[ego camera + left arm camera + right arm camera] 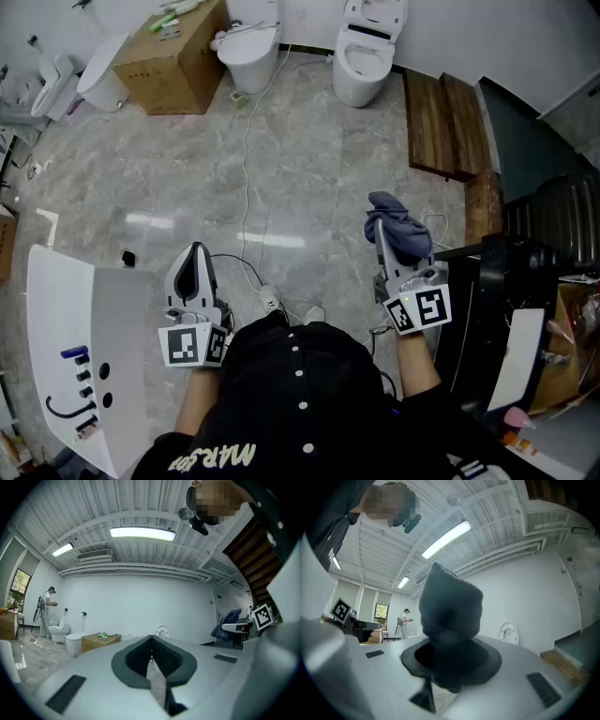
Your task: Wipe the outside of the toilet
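- You stand on a grey marble-look floor, seen from above; your dark top fills the bottom centre of the head view.
- Your right gripper, at right of centre, has its jaws clamped on a dark blue cloth. In the right gripper view the cloth bunches up from between the jaws and blocks much of the centre of the frame.
- Your left gripper, at lower left of centre, has its jaws pressed together with nothing between them. In its own view the dark pads meet in a thin line.
- The toilet, white with its lid raised, stands against the wall at the top of the head view, just right of centre. It is well apart from both grippers, with open floor between.
- A second toilet stands to its left at top centre, beside a cardboard box. I cannot tell for certain which of the two you mean to wipe; the one with the raised lid lies more nearly ahead of the cloth.
- A thin white cable runs down the floor from the second toilet toward your feet.
- Wooden boards lie at upper right, close to the toilet's right side.
- Progress, as a judgement: the cloth is in hand, so you are equipped, but no wiping has begun. The cloth touches nothing but the jaws.
- What is left: cross the floor to the toilet, mind the cable, bring the cloth against the outer bowl and base, and wipe all round.
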{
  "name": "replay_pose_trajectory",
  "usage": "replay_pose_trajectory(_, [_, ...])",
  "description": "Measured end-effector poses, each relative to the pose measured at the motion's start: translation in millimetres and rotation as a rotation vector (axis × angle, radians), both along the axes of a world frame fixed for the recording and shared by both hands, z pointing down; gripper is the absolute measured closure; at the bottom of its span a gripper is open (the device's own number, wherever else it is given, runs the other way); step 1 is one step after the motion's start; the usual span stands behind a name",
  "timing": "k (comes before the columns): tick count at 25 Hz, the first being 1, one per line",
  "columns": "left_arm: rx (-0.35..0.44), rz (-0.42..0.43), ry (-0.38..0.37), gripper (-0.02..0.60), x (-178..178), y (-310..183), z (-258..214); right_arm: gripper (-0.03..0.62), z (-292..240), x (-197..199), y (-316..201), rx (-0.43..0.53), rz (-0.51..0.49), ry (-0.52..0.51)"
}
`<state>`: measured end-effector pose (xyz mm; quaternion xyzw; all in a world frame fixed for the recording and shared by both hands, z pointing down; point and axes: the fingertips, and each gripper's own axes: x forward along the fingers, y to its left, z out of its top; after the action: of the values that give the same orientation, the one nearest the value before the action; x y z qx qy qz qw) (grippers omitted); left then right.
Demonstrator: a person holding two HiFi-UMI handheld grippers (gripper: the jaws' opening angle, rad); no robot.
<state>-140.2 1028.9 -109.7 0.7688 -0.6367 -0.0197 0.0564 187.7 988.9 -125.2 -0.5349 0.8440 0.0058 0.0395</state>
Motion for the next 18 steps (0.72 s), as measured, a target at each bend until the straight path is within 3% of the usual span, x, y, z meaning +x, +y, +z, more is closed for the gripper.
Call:
replay_pose_trajectory(9, [-0.005, 0.01, 0.005, 0.572, 3, -4, 4, 0.48, 0, -5, -5, 0.005, -0.006, 0.025])
replay_pose_trajectory(18, [0.033, 0.022, 0.023, 0.572, -23, -37, 0, 0.477, -13, -11, -30, 0.029, 0.05, -0.052])
